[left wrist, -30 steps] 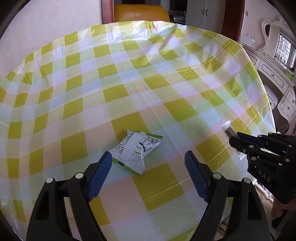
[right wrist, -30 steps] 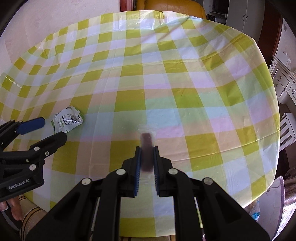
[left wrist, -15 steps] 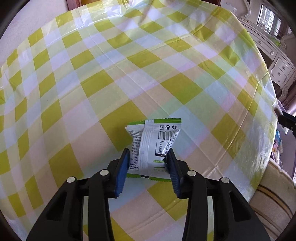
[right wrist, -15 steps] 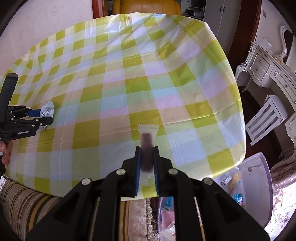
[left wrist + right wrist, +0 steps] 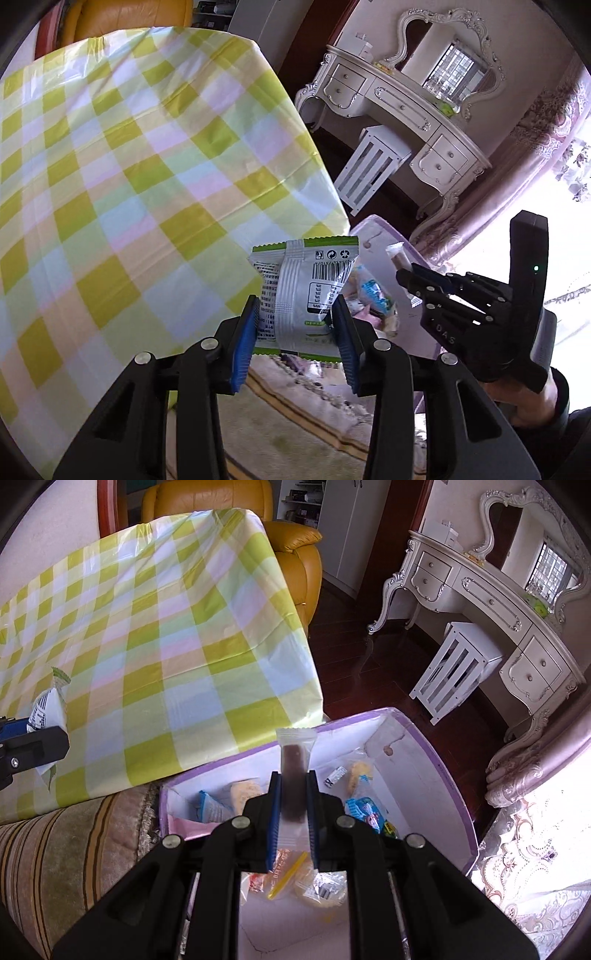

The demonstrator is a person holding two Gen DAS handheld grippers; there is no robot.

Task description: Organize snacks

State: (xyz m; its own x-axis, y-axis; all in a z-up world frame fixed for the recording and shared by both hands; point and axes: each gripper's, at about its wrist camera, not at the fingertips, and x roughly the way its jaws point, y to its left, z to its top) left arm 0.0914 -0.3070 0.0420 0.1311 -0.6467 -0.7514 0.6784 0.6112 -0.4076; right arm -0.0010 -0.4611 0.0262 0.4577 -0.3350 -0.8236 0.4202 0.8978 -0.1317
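Up front in the left wrist view, the left gripper (image 5: 297, 332) clenches a silver-white snack packet with green serrated edges (image 5: 304, 291) between its blue pads, the jaws having just eased a touch wider while still pressing it. The packet's back faces the camera, showing a centre seam, barcode and fine print, and it hangs off the edge of the table with the yellow-green checked plastic cloth (image 5: 129, 177), above a striped rug. Only here does the right gripper (image 5: 400, 275) appear from outside, with a gloved hand (image 5: 532, 406) beneath it.

Meanwhile the right wrist view looks down into a lilac-rimmed white cardboard box (image 5: 436, 768) holding loose wrapped snacks. The right gripper (image 5: 291, 801) is shut tight on a clear-wrapped brown snack bar (image 5: 293, 764), held upright over the box.
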